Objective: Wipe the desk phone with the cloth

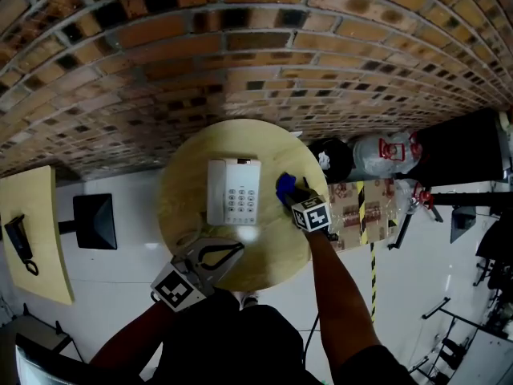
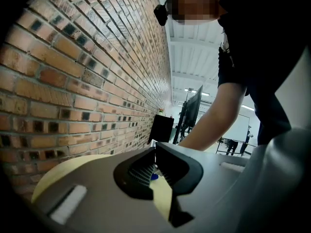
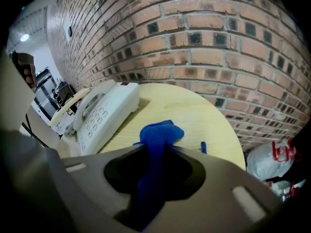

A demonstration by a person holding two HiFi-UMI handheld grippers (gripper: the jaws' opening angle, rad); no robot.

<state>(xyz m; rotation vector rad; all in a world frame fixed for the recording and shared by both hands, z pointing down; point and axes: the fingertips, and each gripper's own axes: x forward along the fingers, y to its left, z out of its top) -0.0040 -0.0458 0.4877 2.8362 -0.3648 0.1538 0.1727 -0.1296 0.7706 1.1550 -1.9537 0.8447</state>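
Observation:
A white desk phone (image 1: 233, 191) with its handset on the left side lies in the middle of a round wooden table (image 1: 192, 159). To its right, my right gripper (image 1: 290, 196) is shut on a blue cloth (image 1: 284, 188), just off the phone's right edge. In the right gripper view the cloth (image 3: 160, 135) runs up between the jaws and bunches past the tips (image 3: 156, 149), above the table (image 3: 204, 115), with the phone (image 3: 104, 113) to the left. My left gripper (image 1: 238, 249) hovers at the table's near edge, shut and holding nothing; its tips (image 2: 155, 149) meet.
A brick wall (image 1: 240, 46) stands right behind the table. A small blue scrap (image 3: 203, 147) lies on the table's right part. Right of the table sit a black bag (image 1: 333, 155), a white bag (image 1: 385, 155) and a cardboard box (image 1: 353, 203). A black box (image 1: 94, 220) and another table (image 1: 28, 239) are at left.

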